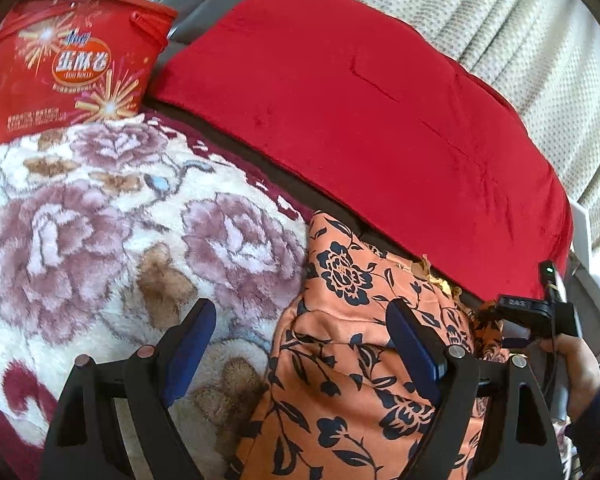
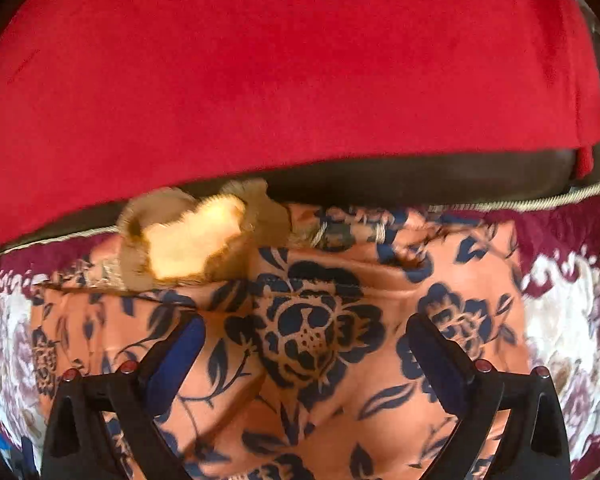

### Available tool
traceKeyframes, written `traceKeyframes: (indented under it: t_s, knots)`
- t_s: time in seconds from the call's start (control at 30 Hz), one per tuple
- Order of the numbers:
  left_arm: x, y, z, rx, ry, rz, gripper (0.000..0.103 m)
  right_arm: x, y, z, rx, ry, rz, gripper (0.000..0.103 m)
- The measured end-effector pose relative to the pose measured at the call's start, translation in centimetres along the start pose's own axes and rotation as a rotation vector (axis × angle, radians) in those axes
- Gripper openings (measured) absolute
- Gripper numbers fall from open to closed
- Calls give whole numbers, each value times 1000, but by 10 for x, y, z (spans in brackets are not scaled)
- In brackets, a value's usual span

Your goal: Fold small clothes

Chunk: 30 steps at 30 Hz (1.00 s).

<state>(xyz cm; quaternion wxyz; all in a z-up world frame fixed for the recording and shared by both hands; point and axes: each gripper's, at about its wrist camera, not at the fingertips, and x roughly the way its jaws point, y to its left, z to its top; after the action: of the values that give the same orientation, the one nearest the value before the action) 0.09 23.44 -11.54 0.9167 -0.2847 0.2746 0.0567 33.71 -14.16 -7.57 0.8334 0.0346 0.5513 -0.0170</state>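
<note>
An orange garment with a dark blue flower print [image 1: 352,360] lies crumpled on a plush rose-patterned blanket [image 1: 100,216]. It fills the lower half of the right wrist view [image 2: 320,336], with a tan furry trim [image 2: 196,240] at its far edge. My left gripper [image 1: 304,316] is open above the garment's left edge, empty. My right gripper [image 2: 306,332] is open just above the garment's middle, empty. The right gripper's body and the hand that holds it [image 1: 540,320] show at the right of the left wrist view.
A red velvet cushion [image 1: 360,112] lies behind the garment, on a dark seat edge [image 2: 420,180]. A red snack bag [image 1: 64,60] stands at the far left. A beige dotted curtain [image 1: 500,20] hangs behind.
</note>
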Motion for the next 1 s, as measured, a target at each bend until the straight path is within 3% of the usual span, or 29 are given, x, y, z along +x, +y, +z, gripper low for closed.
traceKeyframes:
  t_s: [0.03, 0.2, 0.27, 0.3, 0.4, 0.5, 0.6, 0.67, 0.73, 0.83, 0.9, 1.0]
  knots:
    - [-1, 0, 0, 0, -2, -3, 87, -3, -10, -5, 29, -20, 4, 92]
    - [1, -4, 1, -6, 4, -30, 87, -37, -98, -59, 151, -110, 62, 92]
    - [2, -10, -1, 12, 11, -37, 87, -44, -128, -74, 233, -128, 161, 94]
    - [2, -13, -2, 25, 12, -37, 87, -49, -147, -83, 303, -142, 262, 94]
    - [2, -17, -6, 64, 7, -22, 87, -45, -160, -80, 366, -133, 466, 94]
    - [2, -13, -5, 53, 9, -12, 87, -28, -149, -65, 379, -103, 517, 94]
    - [5, -8, -3, 30, 18, -11, 87, -6, -146, -62, 421, -52, 517, 93]
    - [6, -7, -3, 22, 22, -13, 87, -2, -139, -60, 381, -43, 499, 77]
    - [6, -8, -3, 24, 23, -19, 87, 0, -124, -57, 273, -1, 402, 12]
    - [6, -10, -4, 41, 17, -19, 87, -13, -96, -50, 115, 5, 293, 10]
    - [6, -10, -4, 44, 14, -13, 87, -51, -71, -37, -34, -99, 222, 10]
    - [8, -9, -3, 36, 25, -19, 87, -105, -63, -23, -126, -298, 176, 10]
